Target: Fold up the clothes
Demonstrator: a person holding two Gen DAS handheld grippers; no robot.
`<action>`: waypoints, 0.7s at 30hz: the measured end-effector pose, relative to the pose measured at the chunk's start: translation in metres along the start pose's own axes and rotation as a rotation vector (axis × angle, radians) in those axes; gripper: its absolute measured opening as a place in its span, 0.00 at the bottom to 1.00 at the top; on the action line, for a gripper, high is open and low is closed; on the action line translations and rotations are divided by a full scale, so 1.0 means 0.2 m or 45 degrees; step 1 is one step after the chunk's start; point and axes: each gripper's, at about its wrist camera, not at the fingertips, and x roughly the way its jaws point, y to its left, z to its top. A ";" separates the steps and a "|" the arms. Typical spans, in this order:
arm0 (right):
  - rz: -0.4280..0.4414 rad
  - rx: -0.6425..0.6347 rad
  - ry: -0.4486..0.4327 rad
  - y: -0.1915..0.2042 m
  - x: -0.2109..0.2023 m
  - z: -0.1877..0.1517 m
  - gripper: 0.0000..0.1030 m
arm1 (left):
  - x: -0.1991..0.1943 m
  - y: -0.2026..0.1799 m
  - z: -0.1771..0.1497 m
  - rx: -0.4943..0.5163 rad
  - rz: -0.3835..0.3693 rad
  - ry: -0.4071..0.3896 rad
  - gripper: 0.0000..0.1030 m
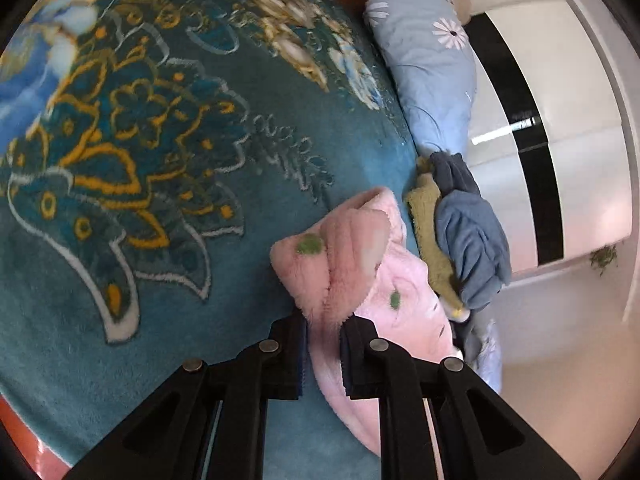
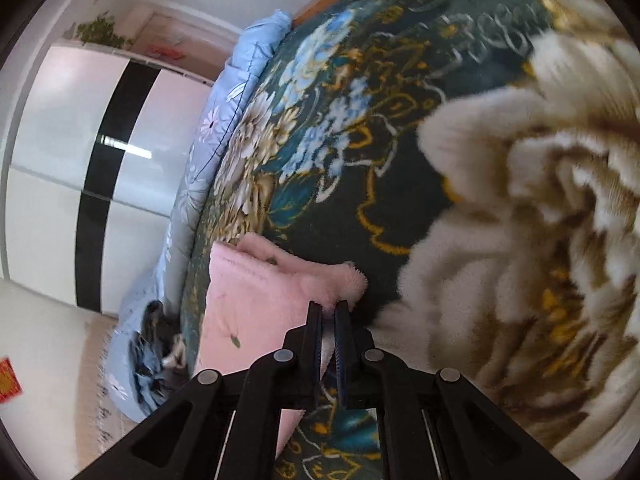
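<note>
- So both grippers, left gripper (image 1: pixel 323 334) and right gripper (image 2: pixel 329 312), pinch the fluffy pink fleece garment (image 1: pixel 348 264) at its edges.
- Soft, light, floppy; thick hems look grippiest.

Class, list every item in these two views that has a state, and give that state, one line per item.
Left tool: shut on the pink fleece garment.
Right tool: shut on the pink fleece garment's edge.
Pink fleece garment: partly folded, lying on the blanket.
Blue and yellow clothes: bunched at the bed's edge.
Patterned blanket: spread flat.
Light blue quilt: rolled along the edge.
</note>
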 end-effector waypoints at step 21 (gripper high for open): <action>0.028 0.016 -0.047 -0.04 0.02 -0.07 0.07 | -0.32 -0.48 -0.03 0.209 -0.009 -0.177 0.25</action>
